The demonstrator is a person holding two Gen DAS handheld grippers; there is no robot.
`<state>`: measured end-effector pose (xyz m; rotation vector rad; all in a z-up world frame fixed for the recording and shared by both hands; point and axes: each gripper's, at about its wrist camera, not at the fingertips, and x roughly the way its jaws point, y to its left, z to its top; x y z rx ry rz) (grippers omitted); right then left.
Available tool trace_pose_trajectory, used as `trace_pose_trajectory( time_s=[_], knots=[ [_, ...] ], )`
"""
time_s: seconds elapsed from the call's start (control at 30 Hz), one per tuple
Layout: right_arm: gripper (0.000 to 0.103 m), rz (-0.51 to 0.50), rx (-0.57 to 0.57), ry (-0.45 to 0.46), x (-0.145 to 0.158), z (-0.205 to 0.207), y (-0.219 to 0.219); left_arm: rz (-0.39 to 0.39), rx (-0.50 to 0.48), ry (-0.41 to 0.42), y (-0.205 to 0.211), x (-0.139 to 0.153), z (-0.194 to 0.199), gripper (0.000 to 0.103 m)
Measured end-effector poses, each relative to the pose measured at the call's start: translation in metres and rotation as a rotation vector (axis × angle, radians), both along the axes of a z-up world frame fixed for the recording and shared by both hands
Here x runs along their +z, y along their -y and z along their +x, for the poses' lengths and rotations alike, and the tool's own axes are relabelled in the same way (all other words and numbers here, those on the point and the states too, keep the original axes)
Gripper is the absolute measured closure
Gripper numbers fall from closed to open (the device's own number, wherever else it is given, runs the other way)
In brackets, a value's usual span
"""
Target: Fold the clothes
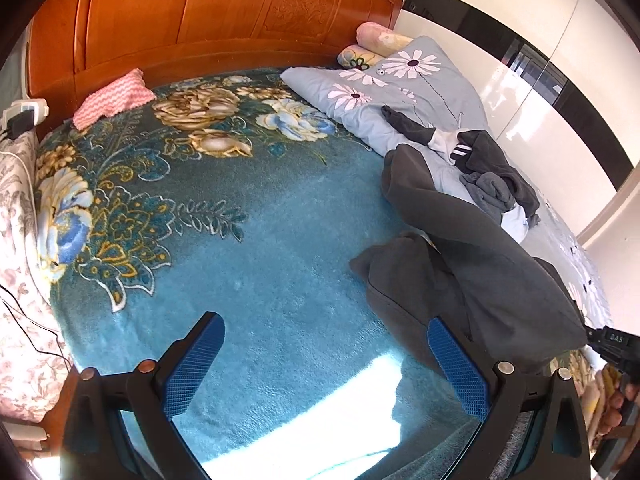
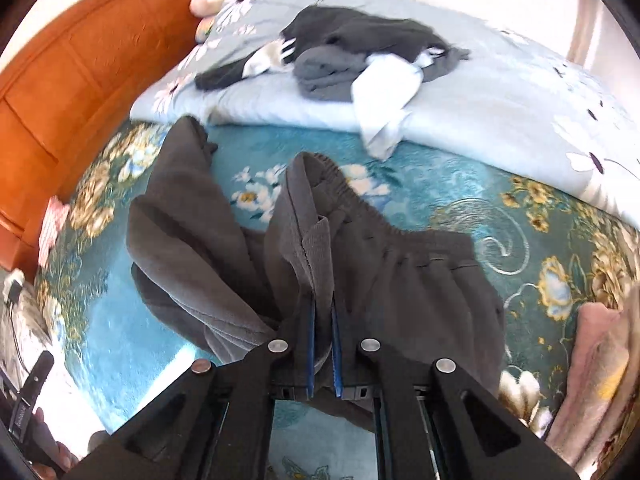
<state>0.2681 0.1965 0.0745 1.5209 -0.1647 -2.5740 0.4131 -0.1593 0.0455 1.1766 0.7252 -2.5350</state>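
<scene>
Dark grey trousers (image 2: 400, 280), soft knit with gathered elastic waistband, hang centre frame from the right gripper (image 2: 323, 320), its jaws pinched on a waistband fold. Legs trail left over plush teal floral blanket (image 1: 260, 248), wide bare pile below the left gripper (image 1: 326, 354), jaws spread, holding nothing. Upper right: pale daisy quilt (image 1: 400, 92) bearing a heaped clothes pile (image 2: 352, 52); carved wooden headboard (image 1: 200, 12) bounds upper left.

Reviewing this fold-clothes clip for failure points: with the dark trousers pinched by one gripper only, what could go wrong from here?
The right gripper pinches only a narrow fold of the dark trousers near the waistband, so the cloth may slip out. The left gripper is open and empty, so the trouser legs could drag and bunch on the teal blanket.
</scene>
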Motion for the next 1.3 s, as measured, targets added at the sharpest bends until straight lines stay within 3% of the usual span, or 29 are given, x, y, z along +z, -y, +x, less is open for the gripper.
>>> trace_pose_trajectory(
  time_s=[0.13,0.37,0.5,0.63,0.97,1.2,1.27,1.3],
  knots=[
    [0.097,0.004,-0.132,-0.05,0.007,0.028,-0.062,0.024,0.014,0.032,-0.008,-0.009,-0.013,0.0],
    [0.097,-0.045,-0.226,0.047,-0.026,0.076,-0.133,0.094,-0.118,0.013,-0.041,0.003,-0.064,0.0],
    [0.097,-0.091,-0.243,0.063,-0.038,0.087,-0.144,0.155,-0.235,0.005,-0.071,0.017,-0.11,0.0],
    [0.097,-0.108,-0.237,0.062,-0.039,0.086,-0.143,0.259,-0.308,0.034,-0.105,0.013,-0.157,0.0],
    [0.096,-0.177,-0.219,0.042,-0.038,0.087,-0.154,0.332,-0.283,0.188,-0.145,-0.046,-0.226,0.008],
    [0.096,-0.204,-0.224,0.047,-0.041,0.084,-0.161,0.447,-0.256,0.252,-0.155,-0.082,-0.246,0.042],
    [0.096,-0.21,-0.229,0.048,-0.042,0.083,-0.163,0.488,-0.256,0.25,-0.158,-0.086,-0.249,0.058],
    [0.096,-0.213,-0.231,0.046,-0.042,0.082,-0.164,0.49,-0.25,0.247,-0.159,-0.086,-0.249,0.075]
  ],
)
